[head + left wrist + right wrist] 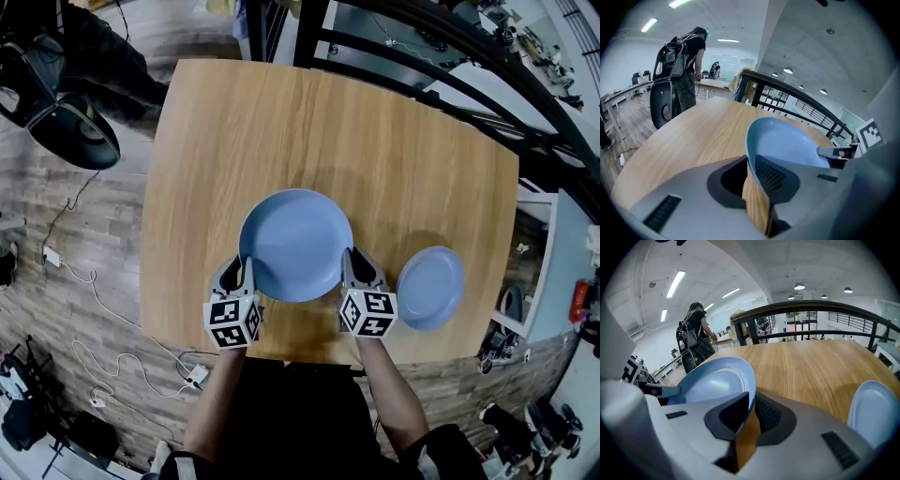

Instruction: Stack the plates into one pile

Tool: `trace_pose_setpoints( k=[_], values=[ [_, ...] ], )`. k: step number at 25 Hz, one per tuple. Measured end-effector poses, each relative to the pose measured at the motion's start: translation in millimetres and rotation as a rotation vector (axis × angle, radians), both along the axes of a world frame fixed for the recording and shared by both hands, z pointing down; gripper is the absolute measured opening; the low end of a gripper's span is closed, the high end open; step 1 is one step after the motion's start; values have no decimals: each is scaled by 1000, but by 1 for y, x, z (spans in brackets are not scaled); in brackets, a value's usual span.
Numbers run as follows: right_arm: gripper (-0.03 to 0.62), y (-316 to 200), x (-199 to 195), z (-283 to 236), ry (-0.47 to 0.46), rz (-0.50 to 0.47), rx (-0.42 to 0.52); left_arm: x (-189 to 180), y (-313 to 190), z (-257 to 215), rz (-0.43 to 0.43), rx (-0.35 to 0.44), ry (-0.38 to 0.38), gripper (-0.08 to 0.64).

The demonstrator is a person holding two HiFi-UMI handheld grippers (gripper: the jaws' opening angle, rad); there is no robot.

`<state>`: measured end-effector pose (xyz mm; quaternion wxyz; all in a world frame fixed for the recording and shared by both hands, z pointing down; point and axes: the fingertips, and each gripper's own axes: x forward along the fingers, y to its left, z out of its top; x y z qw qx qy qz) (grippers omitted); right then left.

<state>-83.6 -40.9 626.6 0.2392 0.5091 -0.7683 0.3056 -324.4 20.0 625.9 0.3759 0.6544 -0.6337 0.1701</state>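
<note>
A large blue plate (295,244) hangs above the wooden table (328,122), casting a shadow on the wood. My left gripper (246,272) is shut on the large plate's left rim (749,154). My right gripper (348,265) is shut on its right rim (751,390). A smaller blue plate (430,287) lies flat on the table to the right, near the front edge; it also shows in the right gripper view (874,411). The opposite gripper's fingertip (834,152) shows across the large plate in the left gripper view.
A black metal railing (450,66) runs along the table's far right side. A black office chair (70,131) stands off the table's left corner. Cables and a power strip (192,377) lie on the floor. A person with a backpack (686,70) stands beyond the table.
</note>
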Motion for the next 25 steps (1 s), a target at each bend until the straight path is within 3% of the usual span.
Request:
trace_pose_setpoints(
  k=[25],
  values=[
    [57, 23, 91, -52, -16, 57, 53, 89, 10, -57, 66, 76, -12, 66]
  ],
)
